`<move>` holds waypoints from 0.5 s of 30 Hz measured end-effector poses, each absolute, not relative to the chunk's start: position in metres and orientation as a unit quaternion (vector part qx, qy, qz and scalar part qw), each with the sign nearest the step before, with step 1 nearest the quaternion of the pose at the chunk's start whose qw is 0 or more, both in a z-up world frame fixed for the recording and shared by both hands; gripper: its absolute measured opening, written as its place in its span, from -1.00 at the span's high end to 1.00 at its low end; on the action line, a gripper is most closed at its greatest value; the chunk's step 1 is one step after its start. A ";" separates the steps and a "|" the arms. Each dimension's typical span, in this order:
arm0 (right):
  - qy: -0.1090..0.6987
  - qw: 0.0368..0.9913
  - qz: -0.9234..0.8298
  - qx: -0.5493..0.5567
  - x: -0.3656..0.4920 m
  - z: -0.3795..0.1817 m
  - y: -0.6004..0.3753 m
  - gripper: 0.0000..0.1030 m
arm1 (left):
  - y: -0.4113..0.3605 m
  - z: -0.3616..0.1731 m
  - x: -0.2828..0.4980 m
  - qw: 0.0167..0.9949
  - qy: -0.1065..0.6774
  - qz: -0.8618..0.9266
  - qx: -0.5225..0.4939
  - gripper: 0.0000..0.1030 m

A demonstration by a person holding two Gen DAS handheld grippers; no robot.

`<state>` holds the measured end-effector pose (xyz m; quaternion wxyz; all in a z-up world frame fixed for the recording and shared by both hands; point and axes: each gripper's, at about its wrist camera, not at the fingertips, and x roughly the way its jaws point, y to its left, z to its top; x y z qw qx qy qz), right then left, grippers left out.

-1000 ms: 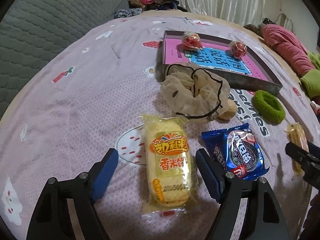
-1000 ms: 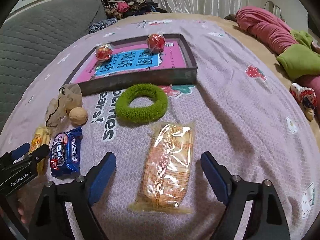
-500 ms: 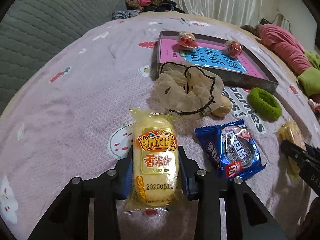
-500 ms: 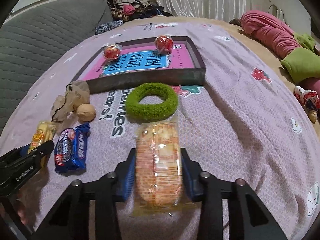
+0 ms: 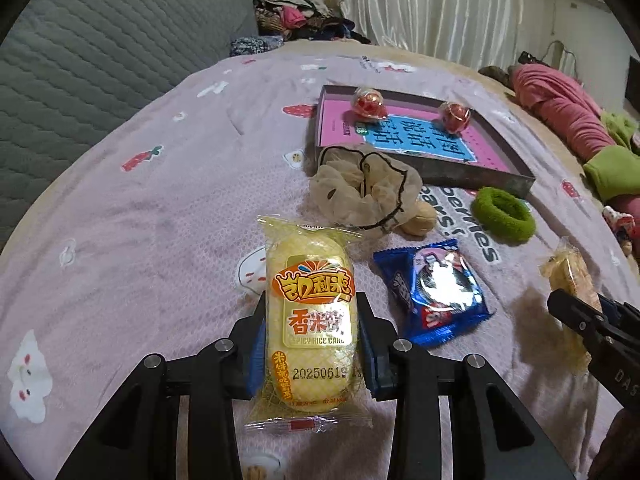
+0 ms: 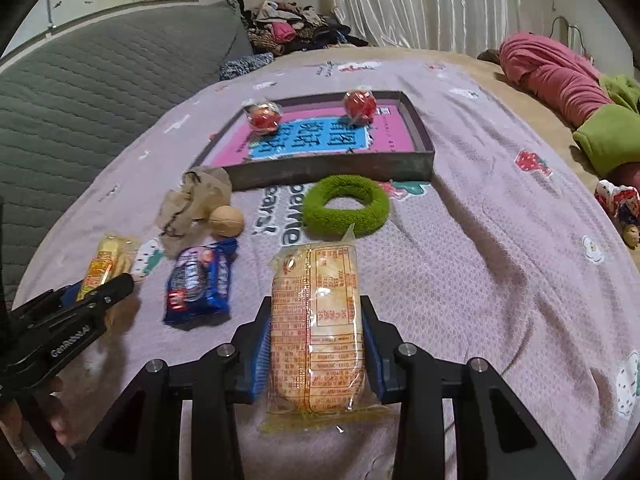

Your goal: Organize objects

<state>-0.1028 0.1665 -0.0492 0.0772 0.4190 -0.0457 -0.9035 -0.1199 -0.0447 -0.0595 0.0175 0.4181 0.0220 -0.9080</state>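
The yellow snack packet (image 5: 311,320) reads "SPICY RICE CAKE" and "20250619".

Between the left gripper's (image 5: 311,344) pads, a rice cake packet (image 5: 311,320). Just right of it on the bedspread (image 5: 140,216), a cookie packet (image 5: 438,290). Ahead, a net pouch (image 5: 362,190) with a walnut (image 5: 420,220) touching its right side. Farther ahead, a tray (image 5: 480,174) holding two wrapped balls (image 5: 368,103). Between the right gripper's (image 6: 317,354) pads, a cracker packet (image 6: 317,320); directly ahead of it, a hair ring (image 6: 346,205).
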 end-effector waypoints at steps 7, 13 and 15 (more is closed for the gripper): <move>-0.035 0.096 -0.911 0.400 -0.081 -0.027 0.152 0.23 | -0.038 -0.041 -0.096 0.014 0.017 -0.915 0.403 0.25; -0.031 0.114 -0.914 0.387 -0.062 -0.010 0.141 0.23 | -0.038 -0.017 -0.076 0.013 0.019 -0.920 0.390 0.25; -0.030 0.116 -0.916 0.383 -0.056 -0.005 0.139 0.23 | -0.038 -0.008 -0.068 0.014 0.020 -0.924 0.380 0.25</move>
